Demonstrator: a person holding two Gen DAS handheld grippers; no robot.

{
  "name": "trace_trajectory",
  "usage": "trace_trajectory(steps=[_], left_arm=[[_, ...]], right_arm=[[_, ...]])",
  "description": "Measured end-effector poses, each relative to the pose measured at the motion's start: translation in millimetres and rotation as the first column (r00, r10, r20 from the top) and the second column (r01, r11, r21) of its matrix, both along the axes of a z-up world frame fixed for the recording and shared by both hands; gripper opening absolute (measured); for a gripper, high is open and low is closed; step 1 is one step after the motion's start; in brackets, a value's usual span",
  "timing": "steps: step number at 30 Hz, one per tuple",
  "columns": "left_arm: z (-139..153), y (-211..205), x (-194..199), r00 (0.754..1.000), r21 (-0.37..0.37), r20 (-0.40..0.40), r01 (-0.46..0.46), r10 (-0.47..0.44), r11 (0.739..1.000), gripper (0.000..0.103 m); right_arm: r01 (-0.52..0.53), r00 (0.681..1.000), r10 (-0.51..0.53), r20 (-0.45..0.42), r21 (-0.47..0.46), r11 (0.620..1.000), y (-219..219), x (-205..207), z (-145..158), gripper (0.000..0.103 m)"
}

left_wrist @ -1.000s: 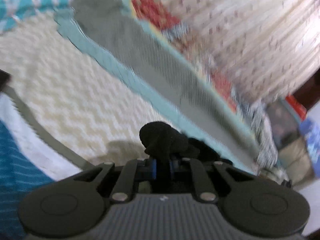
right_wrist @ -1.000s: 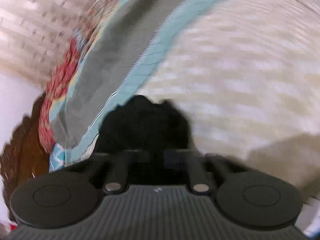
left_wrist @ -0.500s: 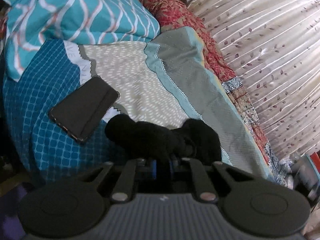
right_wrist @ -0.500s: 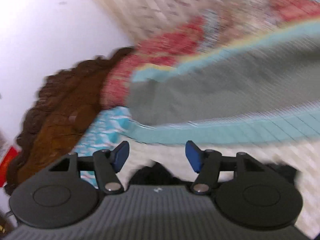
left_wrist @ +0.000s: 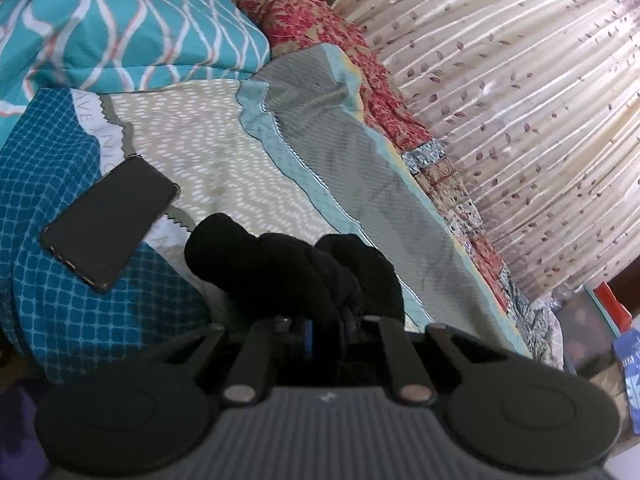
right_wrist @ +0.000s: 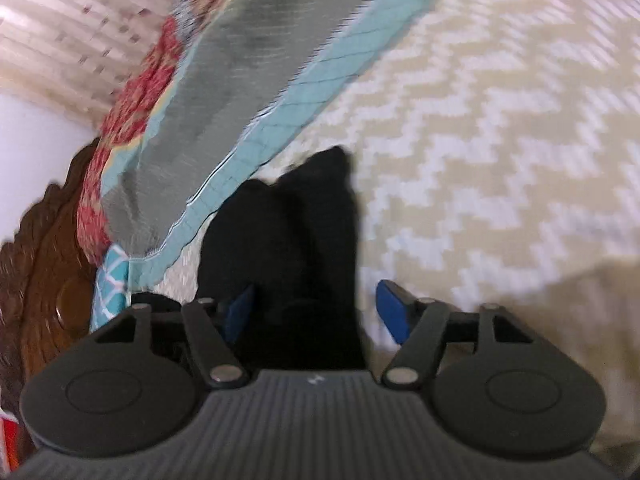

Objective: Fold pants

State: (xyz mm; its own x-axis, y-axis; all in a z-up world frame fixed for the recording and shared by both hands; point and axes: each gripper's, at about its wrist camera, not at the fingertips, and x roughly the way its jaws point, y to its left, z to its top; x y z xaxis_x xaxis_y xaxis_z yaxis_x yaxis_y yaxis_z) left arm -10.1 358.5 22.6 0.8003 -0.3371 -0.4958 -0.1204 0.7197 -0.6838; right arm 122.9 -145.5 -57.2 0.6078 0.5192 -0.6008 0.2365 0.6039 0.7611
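Your left tool (left_wrist: 326, 330) is pinching the black pants (left_wrist: 292, 268); right tool (right_wrist: 316, 316) is closing around them, pads not touching; uneven grabs could skew the fold

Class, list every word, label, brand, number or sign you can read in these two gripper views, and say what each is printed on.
"AVE" on the white band of the blue checked bedspread: only part of larger lettering, the rest unreadable.
White print on the blue packet at the right edge: too blurred to read.
Right wrist view: no text.
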Motion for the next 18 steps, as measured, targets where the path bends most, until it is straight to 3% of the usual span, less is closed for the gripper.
trace_trajectory(steps=[2,5,7,9,11,13,15,18], left_arm=[[2.7,-5.6,1.3,1.000,0.006,0.006,0.014,-0.014,1.000,0.010],[8.1,-13.4,4.2,0.999,0.001,0.025,0.034,-0.034,0.999,0.010],[12.1,-19.9,5.3,0.998,0.001,0.043,0.040,-0.040,0.999,0.010],[13.1,-25.3,7.7,0.998,0.019,0.049,0.027,-0.028,0.999,0.010],[10.6,-28.9,12.7,0.999,0.031,0.036,0.003,-0.004,1.000,0.010],[5.3,-28.7,15.6,1.000,0.013,0.012,-0.021,0.021,1.000,0.010],[1.9,-26.8,15.9,0.999,0.006,-0.003,-0.038,0.038,0.999,0.010],[-0.3,-20.4,13.8,0.999,0.006,-0.012,-0.049,0.049,0.999,0.010]], right_arm=[[-0.010,1.000,0.010,0.012,0.002,1.000,6.2,3.8,12.7,0.018],[0.043,0.984,-0.040,0.172,-0.012,0.999,-18.8,-1.7,65.1,0.015],[0.108,0.952,-0.092,0.293,-0.040,0.993,-43.5,-5.7,104.7,0.015],[0.185,0.898,-0.118,0.423,-0.122,0.975,-63.2,-5.2,149.8,0.015],[0.205,0.874,-0.114,0.473,-0.145,0.968,-73.3,7.8,173.3,0.016],[0.189,0.867,-0.089,0.491,-0.158,0.969,-76.6,23.5,175.5,0.025],[0.202,0.900,-0.070,0.429,-0.270,0.942,-66.8,34.9,158.7,0.078],[0.149,0.941,-0.034,0.335,-0.324,0.934,-63.4,14.7,114.3,0.069]])
